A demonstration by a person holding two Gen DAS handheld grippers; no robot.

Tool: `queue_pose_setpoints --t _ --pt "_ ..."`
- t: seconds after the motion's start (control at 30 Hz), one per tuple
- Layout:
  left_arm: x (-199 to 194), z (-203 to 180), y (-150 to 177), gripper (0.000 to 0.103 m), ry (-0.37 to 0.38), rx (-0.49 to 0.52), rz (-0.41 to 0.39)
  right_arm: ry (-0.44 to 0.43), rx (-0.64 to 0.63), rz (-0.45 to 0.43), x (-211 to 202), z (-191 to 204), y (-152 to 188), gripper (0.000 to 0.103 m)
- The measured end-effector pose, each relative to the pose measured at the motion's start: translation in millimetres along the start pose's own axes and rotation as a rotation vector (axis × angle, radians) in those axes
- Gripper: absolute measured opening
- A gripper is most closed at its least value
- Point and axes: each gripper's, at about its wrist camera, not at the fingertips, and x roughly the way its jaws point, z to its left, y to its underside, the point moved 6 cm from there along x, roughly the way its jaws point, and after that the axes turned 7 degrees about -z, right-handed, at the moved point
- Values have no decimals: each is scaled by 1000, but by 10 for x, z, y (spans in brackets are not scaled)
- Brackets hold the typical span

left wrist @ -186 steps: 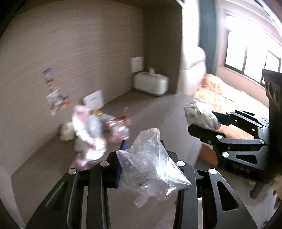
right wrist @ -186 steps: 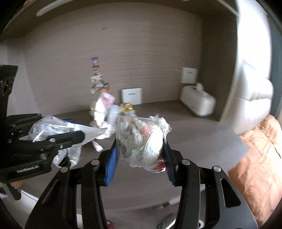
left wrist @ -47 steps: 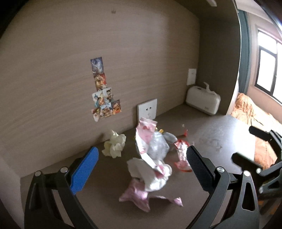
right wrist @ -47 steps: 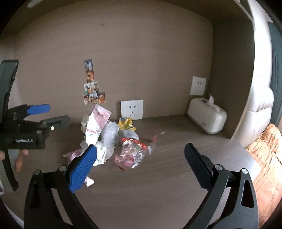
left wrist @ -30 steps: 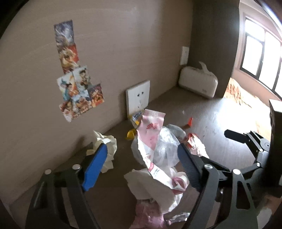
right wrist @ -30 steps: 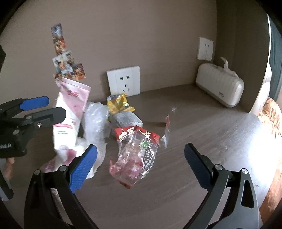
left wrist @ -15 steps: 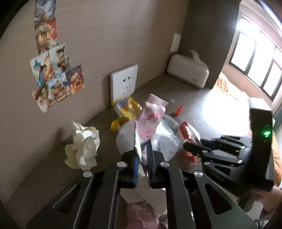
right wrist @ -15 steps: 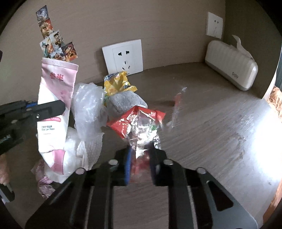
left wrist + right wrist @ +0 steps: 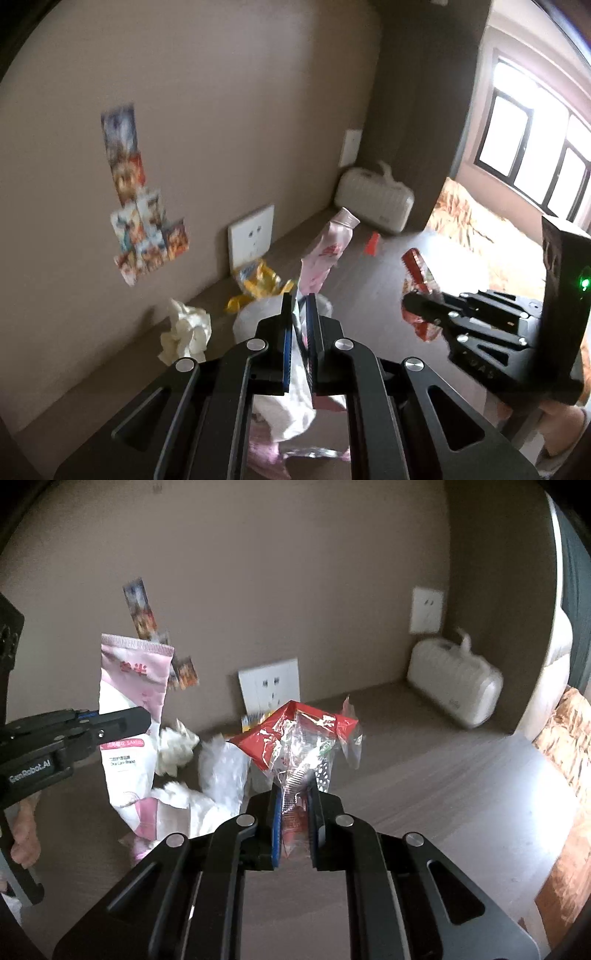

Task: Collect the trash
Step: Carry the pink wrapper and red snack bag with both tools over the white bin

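Right wrist view: red wrapper (image 9: 295, 746), light and crinkly, is clamped low by right gripper (image 9: 293, 812); pink pouch (image 9: 325, 254), limp, is pinched by left gripper (image 9: 299, 325).

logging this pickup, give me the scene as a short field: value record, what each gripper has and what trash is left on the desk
left gripper: shut on pink and white packet, held above the desk
right gripper: shut on red and clear wrapper, held above the desk
left on desk: crumpled tissue, yellow wrapper, white plastic bag, small red scrap
against wall: white tissue box, wall socket
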Motion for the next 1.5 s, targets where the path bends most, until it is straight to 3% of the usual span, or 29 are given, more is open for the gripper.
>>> queue_pose_setpoints --t 0.23,0.47,0.9,1.2,1.5 --pt "-243 -548 -146 6 44 51 -42 45 10 -85 -650 -291 -164 12" --pt "-273 -1401 -108 6 129 116 -36 135 37 -130 -1341 -802 -116 12" --pt "-47 -3315 324 7 363 234 65 332 143 -70 -2451 -1954 625 12" --pt "217 -4083 757 7 437 286 158 373 229 -12 -2720 -2442 1220 12" --pt "812 -4528 1566 7 466 315 269 350 319 84 -2379 -2889 2069 13"
